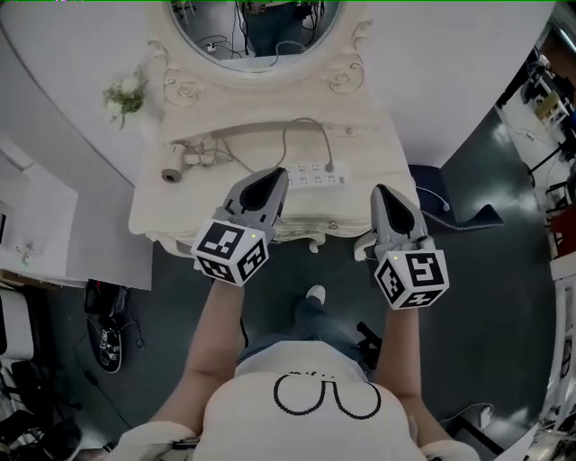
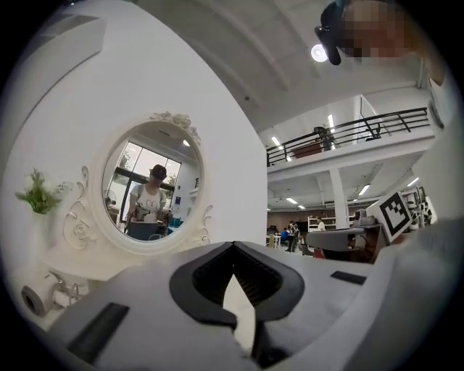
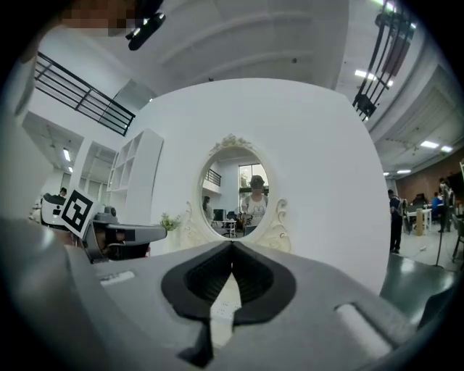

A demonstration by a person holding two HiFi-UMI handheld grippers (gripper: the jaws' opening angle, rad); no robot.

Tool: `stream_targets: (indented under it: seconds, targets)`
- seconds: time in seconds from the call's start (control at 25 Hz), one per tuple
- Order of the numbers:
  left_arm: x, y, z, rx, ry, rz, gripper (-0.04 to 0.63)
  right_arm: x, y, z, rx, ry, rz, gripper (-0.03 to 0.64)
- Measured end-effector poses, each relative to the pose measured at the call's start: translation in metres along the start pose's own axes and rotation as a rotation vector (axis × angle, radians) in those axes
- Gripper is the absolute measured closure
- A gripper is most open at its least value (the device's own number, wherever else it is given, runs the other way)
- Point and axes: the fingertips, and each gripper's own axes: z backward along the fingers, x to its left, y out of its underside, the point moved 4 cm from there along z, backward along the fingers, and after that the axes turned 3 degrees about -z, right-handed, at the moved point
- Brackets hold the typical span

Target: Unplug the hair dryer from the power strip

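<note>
both grippers are up at the white worktop [image 1: 364, 144] now, pointing level toward the oval mirror [image 1: 256, 27] at its back edge

left gripper [image 1: 277, 176] first: its fingers are pressed together with nothing caught between them, and the left gripper view shows the dark pads meeting in a closed point. from the head view its tip hangs over the front edge, just beside the left end of the power strip [image 1: 317, 176]

right gripper [image 1: 383, 192]: same story, fingers together and empty. it sits over the front right corner of the worktop, to the right of the strip and apart from it

the hair dryer [image 1: 183, 162] lies near the left edge of the worktop, round nozzle facing the front, well apart from both grippers. its cable [image 1: 301, 122] arcs up toward the back edge and drops to the plug [image 1: 330, 167], which is seated in the power strip near its right end. the strip itself lies along the front edge, right of the middle

a small green sprig [image 1: 124, 94] sits by the back left corner, beside the mirror frame
</note>
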Motion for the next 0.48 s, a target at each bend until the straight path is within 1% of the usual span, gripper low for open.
stream_targets:
  seconds: [0.16,0.28,0.36,0.48]
  targets:
    - [0.021,0.028,-0.052,0.041,-0.046,0.013,0.597,-0.040,0.008,-0.046,0.032,-0.033,-0.022,0.615]
    - [0.037,0.047,-0.083,0.078,-0.083,0.050,0.597,-0.064,0.017,-0.080,0.061,-0.062,-0.032,0.615]
    - [0.046,0.059,-0.099,0.114,-0.102,0.068,0.597,-0.077,0.025,-0.098,0.083,-0.079,-0.044,0.615]
    - [0.055,0.078,-0.116,0.176,-0.117,0.064,0.591,-0.091,0.037,-0.117,0.120,-0.104,-0.057,0.615]
